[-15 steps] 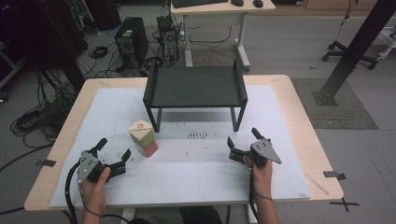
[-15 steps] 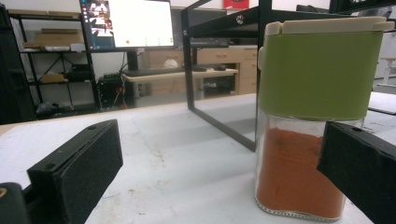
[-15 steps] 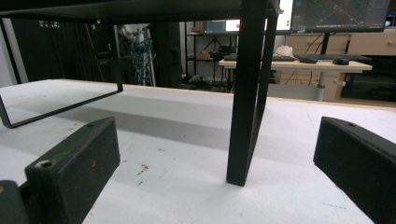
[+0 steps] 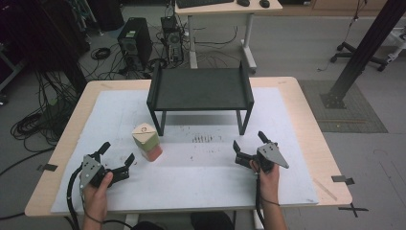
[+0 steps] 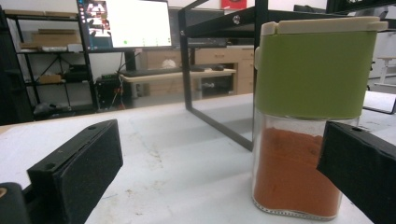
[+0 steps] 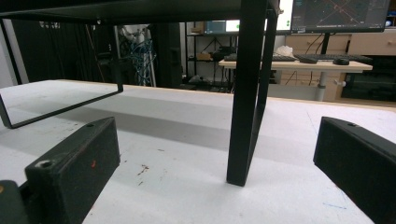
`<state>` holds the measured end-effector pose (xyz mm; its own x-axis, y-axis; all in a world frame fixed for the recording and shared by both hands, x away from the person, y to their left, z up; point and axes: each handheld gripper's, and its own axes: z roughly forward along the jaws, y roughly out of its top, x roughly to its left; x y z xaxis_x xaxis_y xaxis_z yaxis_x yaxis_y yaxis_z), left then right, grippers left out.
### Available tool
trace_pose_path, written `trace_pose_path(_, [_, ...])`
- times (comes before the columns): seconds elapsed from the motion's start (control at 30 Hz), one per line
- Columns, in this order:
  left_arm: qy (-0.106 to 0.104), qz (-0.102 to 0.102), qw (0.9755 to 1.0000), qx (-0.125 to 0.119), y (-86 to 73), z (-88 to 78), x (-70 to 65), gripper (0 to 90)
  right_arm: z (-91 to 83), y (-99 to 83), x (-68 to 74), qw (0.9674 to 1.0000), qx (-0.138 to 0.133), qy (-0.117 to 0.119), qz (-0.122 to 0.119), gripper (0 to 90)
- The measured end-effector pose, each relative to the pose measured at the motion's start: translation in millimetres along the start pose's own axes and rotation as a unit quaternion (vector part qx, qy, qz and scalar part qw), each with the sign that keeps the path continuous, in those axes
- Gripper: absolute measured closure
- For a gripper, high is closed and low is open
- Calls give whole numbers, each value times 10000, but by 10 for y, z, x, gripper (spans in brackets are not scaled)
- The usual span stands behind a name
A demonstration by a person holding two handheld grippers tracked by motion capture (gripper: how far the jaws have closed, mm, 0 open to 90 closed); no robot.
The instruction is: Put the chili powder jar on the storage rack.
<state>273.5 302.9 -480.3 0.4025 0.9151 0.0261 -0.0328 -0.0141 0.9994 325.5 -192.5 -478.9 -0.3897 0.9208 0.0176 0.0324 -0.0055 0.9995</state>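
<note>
A spice jar [image 4: 146, 143] with a green lid and orange powder stands upright on the white mat, left of centre. In the left gripper view the jar [image 5: 308, 121] rises just ahead of the right-hand jaw, not between the pads. My left gripper [image 4: 116, 153] rests low at the front left, open and empty. A black metal shelf [image 4: 200, 88] stands at the middle of the table. My right gripper [image 4: 248, 142] lies at the front right, open with nothing in it, facing the shelf's front right leg [image 6: 247, 93].
The white mat [image 4: 191, 177] covers most of the wooden table. Small dark marks [image 4: 203, 139] dot the mat in front of the shelf. Beyond the table are a desk, computer towers, cables and a black post.
</note>
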Motion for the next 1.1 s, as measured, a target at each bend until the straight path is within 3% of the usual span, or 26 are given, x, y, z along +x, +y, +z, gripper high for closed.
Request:
trace_pose_path(0.83, [-382, 121, 9992, 15, 5, -23, -123, 4, -2, 0, 0, 10000, -8, 2, -1, 2])
trace_pose_path(1.1, [-471, 74, 9989, -5, 5, -26, -140, 3, 0, 1, 1, 10000, 2, 0, -10, 2])
